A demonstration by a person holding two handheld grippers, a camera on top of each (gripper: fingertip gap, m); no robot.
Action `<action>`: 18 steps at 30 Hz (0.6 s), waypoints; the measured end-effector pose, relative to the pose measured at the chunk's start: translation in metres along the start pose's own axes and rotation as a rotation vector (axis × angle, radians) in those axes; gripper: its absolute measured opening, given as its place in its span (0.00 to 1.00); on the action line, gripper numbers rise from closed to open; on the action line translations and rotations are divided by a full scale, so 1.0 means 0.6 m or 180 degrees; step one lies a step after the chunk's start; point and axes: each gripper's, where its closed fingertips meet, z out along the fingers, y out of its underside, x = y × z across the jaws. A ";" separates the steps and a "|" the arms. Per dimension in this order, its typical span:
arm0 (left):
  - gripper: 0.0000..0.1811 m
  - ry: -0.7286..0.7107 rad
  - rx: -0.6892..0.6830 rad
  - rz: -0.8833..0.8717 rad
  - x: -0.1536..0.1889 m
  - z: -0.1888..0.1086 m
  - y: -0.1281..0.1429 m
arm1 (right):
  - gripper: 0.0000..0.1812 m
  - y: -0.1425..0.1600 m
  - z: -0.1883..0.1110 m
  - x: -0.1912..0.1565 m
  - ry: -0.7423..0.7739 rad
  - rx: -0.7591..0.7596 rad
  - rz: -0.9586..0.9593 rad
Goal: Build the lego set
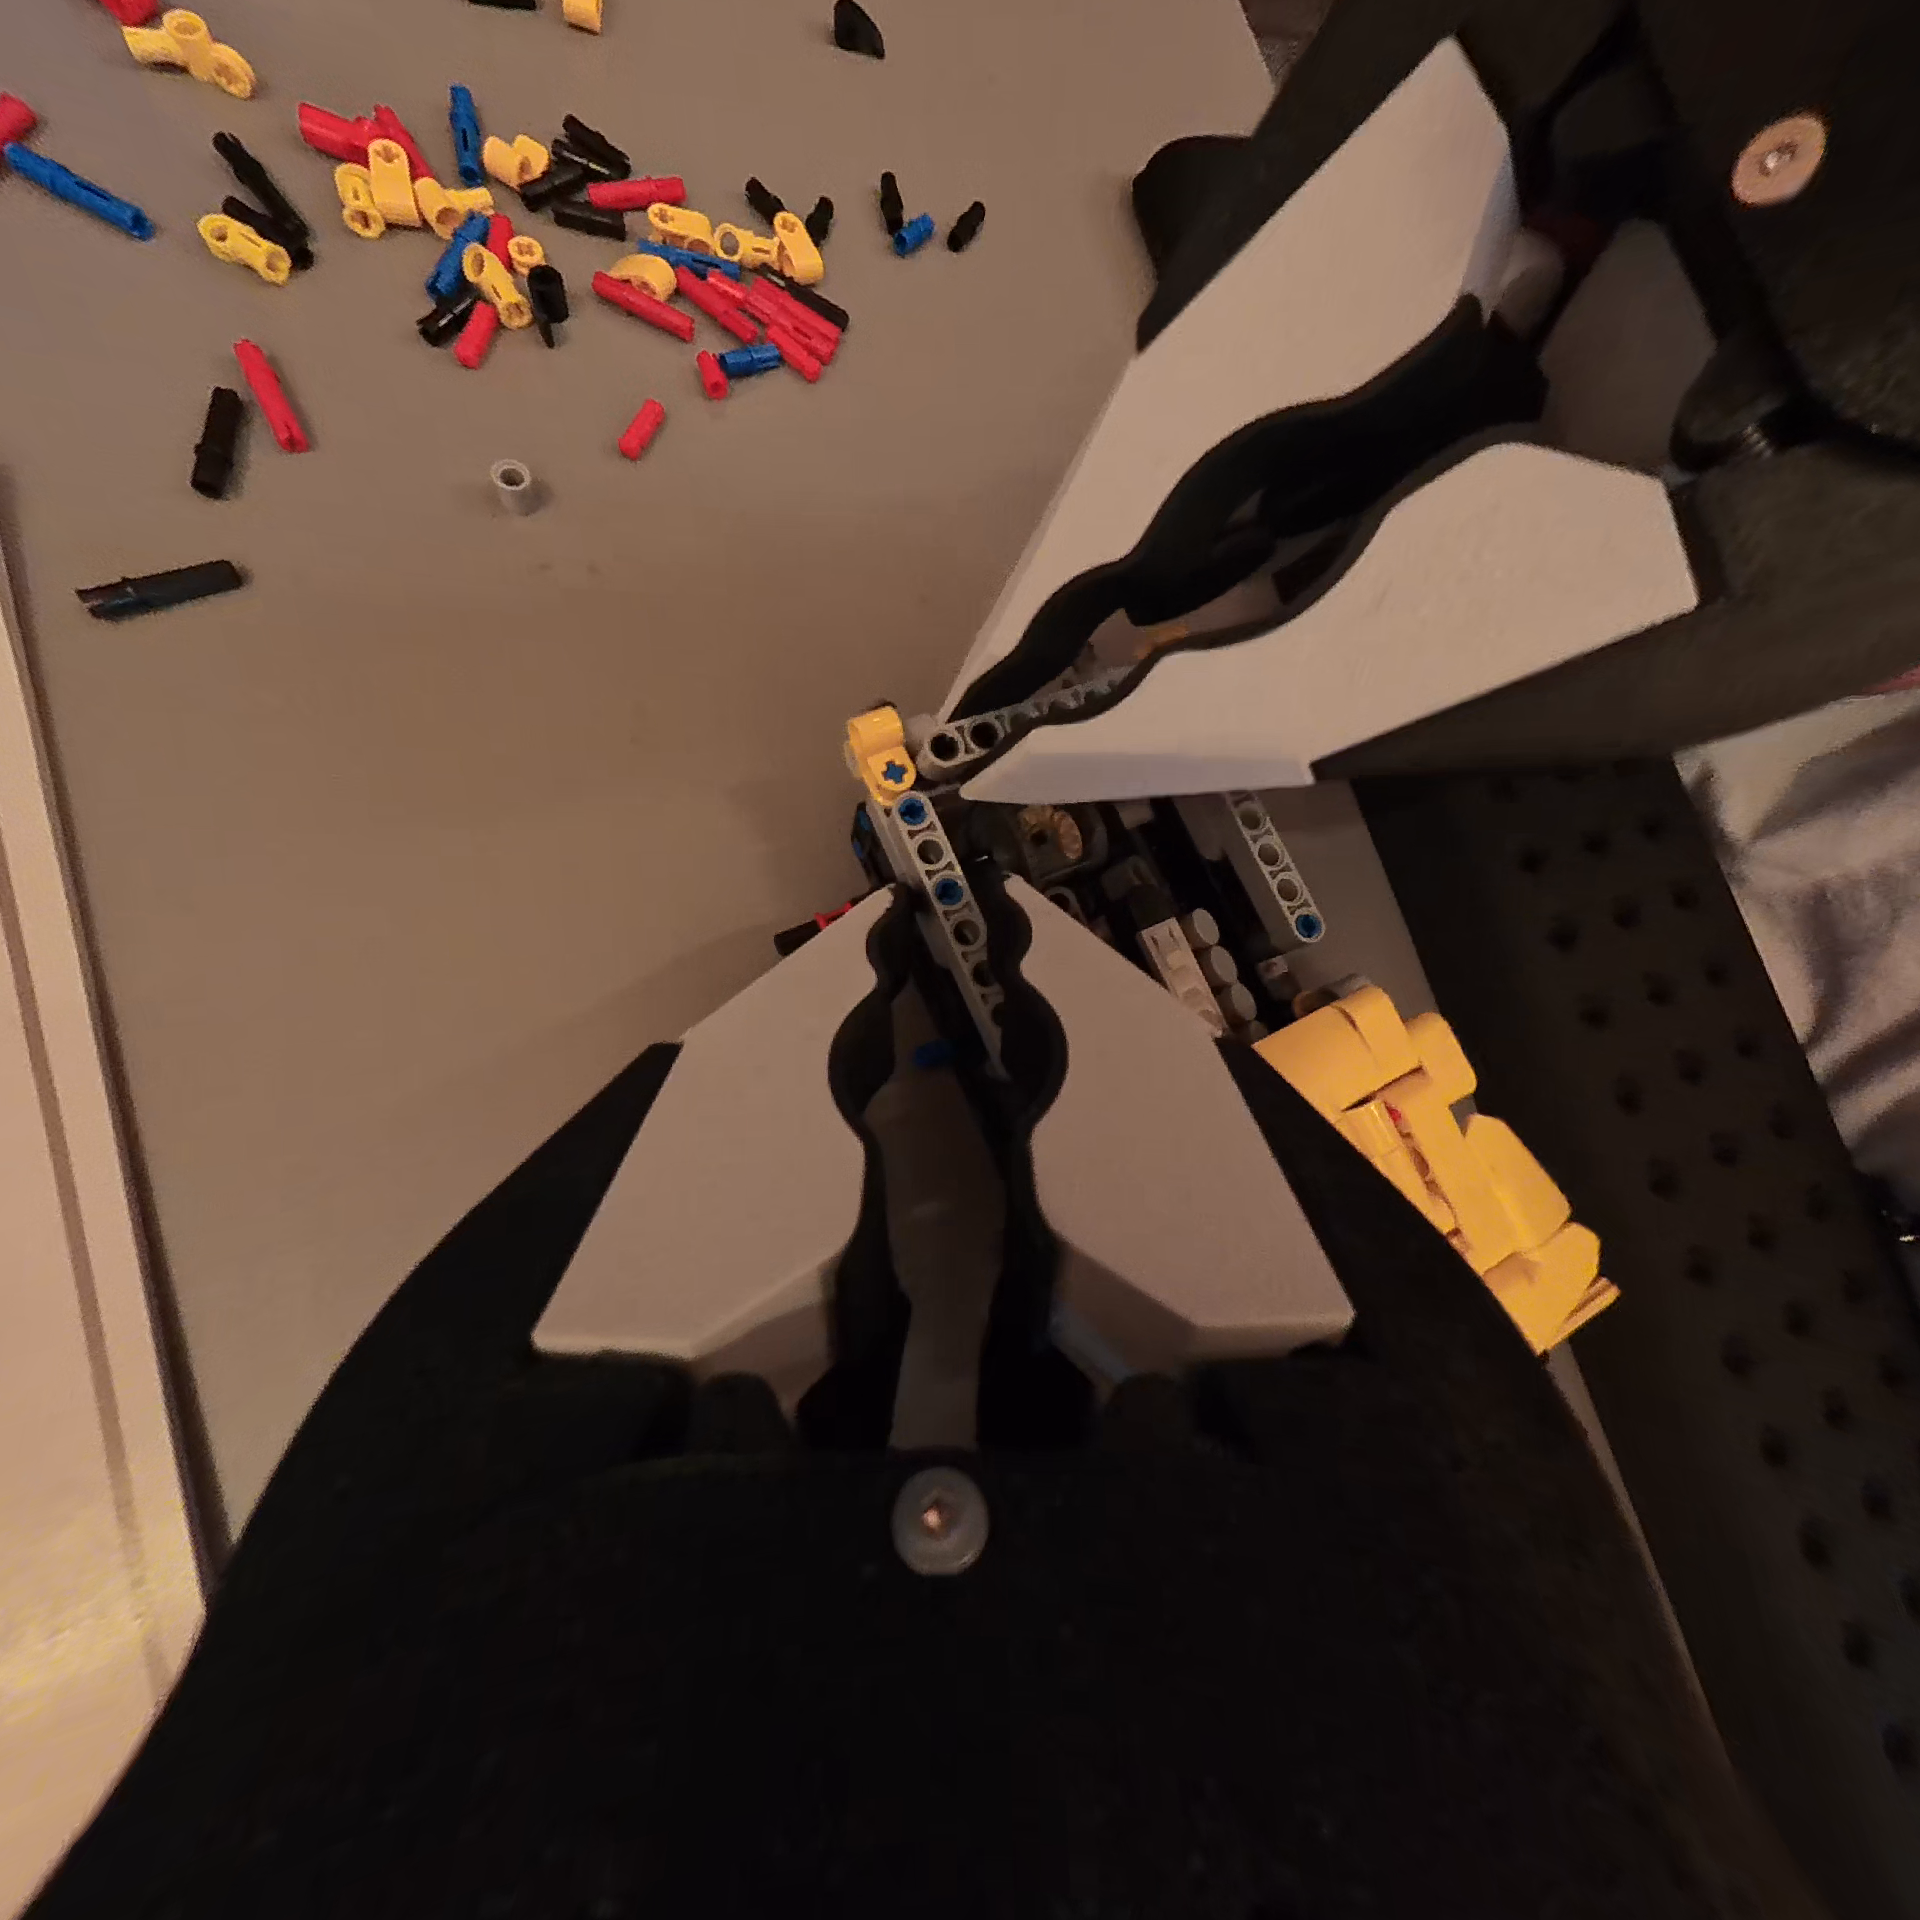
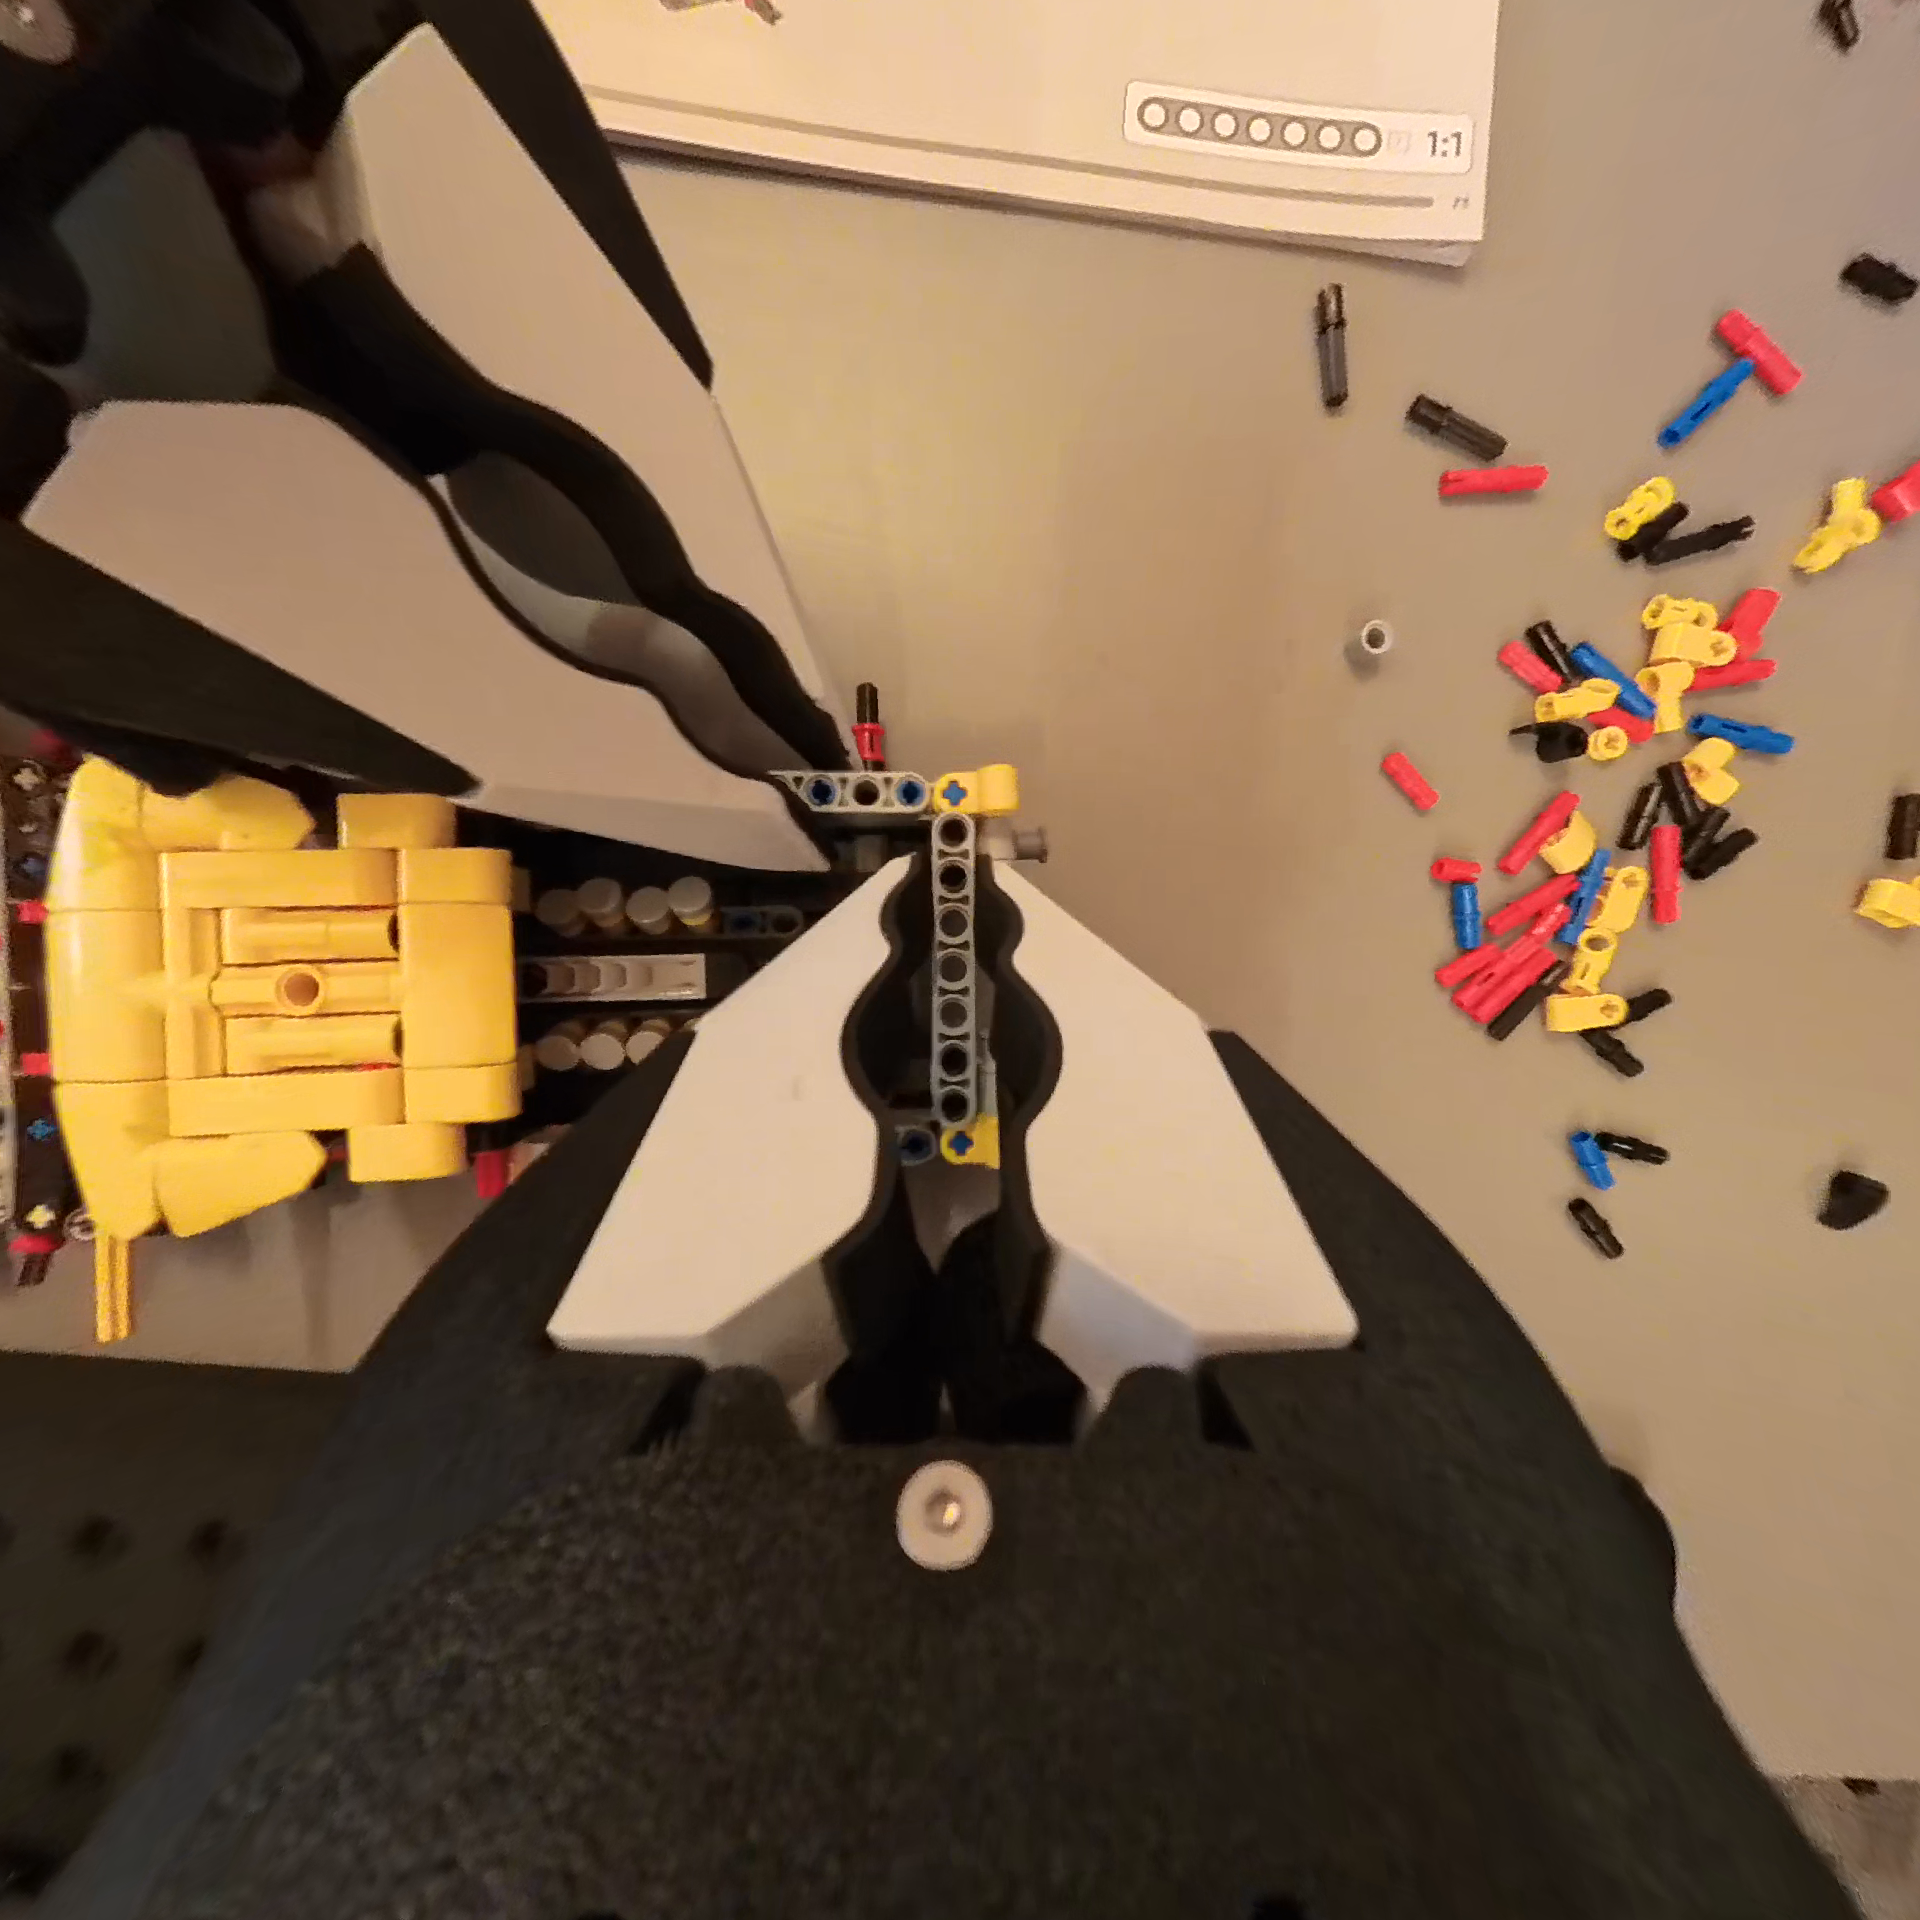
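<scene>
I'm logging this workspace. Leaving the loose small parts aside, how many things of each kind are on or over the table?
Grippers: 2 (left, right)
Model: 1
Booklet: 1
Total: 4
</scene>
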 end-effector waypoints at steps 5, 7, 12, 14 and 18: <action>0.07 0.0026 0.0018 -0.0070 0.001 0.001 -0.002 | 0.04 0.003 0.001 0.001 0.0148 -0.0114 -0.0163; 0.07 0.0012 0.0012 -0.0060 0.000 0.001 -0.002 | 0.04 0.003 0.001 0.001 0.0307 -0.0113 -0.0315; 0.07 -0.0029 -0.0004 0.0000 0.001 0.001 -0.001 | 0.04 0.003 0.002 -0.001 -0.0357 -0.0063 0.0252; 0.07 -0.0036 -0.0019 -0.0008 0.000 0.001 -0.001 | 0.04 0.002 0.003 0.000 -0.0353 -0.0118 0.0194; 0.07 -0.0061 -0.0015 0.0025 0.001 0.001 -0.001 | 0.04 0.000 0.001 0.001 -0.0367 -0.0038 0.0155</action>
